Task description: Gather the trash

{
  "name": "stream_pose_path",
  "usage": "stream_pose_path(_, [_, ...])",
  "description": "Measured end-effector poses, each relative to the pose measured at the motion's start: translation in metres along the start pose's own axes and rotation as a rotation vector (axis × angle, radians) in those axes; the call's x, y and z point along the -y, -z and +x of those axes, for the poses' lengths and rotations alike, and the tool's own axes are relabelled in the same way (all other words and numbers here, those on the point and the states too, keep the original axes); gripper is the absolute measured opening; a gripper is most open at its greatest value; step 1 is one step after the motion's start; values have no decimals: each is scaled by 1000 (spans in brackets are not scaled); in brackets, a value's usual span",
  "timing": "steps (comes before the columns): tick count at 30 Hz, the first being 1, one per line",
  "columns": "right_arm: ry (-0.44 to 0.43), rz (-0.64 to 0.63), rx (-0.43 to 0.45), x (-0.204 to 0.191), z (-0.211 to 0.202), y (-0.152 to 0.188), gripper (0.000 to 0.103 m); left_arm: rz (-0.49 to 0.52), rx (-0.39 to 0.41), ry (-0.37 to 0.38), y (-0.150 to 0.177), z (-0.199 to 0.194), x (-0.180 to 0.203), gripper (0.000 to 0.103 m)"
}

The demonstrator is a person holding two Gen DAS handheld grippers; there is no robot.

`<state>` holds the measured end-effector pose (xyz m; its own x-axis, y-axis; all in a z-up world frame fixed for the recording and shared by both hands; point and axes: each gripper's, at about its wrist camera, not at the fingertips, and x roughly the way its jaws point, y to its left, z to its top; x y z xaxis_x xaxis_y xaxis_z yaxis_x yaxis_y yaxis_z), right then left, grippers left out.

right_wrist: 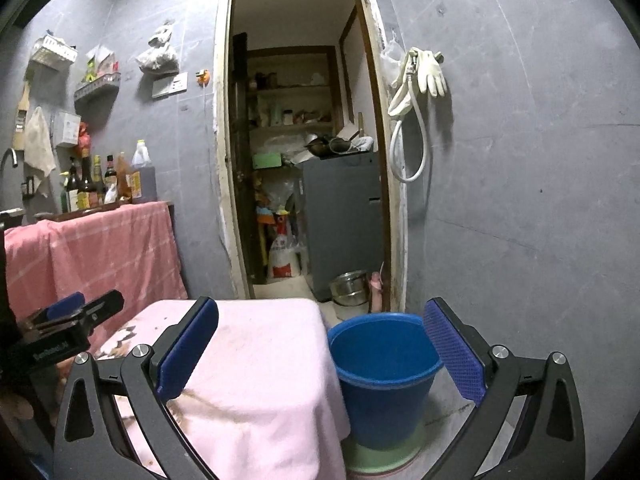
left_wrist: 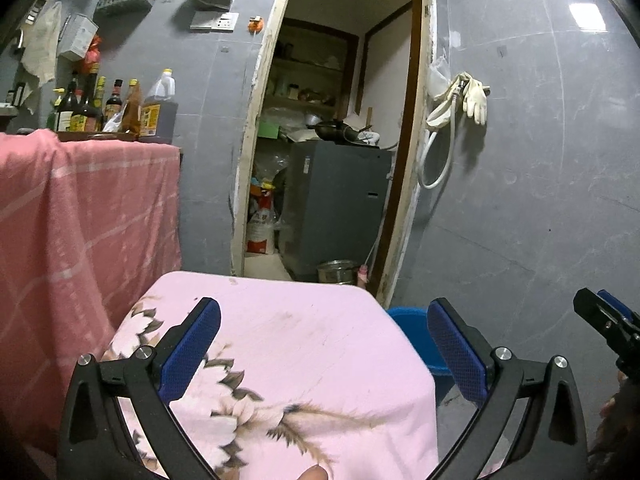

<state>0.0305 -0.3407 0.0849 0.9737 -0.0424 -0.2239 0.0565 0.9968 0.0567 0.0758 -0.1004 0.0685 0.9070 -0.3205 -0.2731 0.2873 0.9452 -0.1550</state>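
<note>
We see a pale pink cloth (left_wrist: 320, 360) with brownish floral print, a salmon-pink cloth (left_wrist: 80, 220) crossed by pale checked lines, a blue bucket (right_wrist: 380, 376) on a light green base (right_wrist: 380, 460), grey walls (right_wrist: 520, 200), and cream gloves (right_wrist: 432, 72).

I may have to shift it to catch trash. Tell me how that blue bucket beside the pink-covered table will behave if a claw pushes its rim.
The blue bucket looks empty, so probably light. It narrows downward and stands on a green base, so a rim push may tip it rather than slide it.
</note>
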Motion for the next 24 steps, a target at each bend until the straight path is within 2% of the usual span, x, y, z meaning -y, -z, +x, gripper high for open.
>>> stream_pose_path(10, [44,0,-50,-14,-31,27,103,19,-25,-33,23,-34,-11,101])
stream_pose_path(18, [92,-11,-34,-23,-41,49,103,66,11,-85,42,-53,-14,101])
stream_pose_path(24, [104,-19,-13,-24,-46,58,103,67,1,-97,57,-56,-13,101])
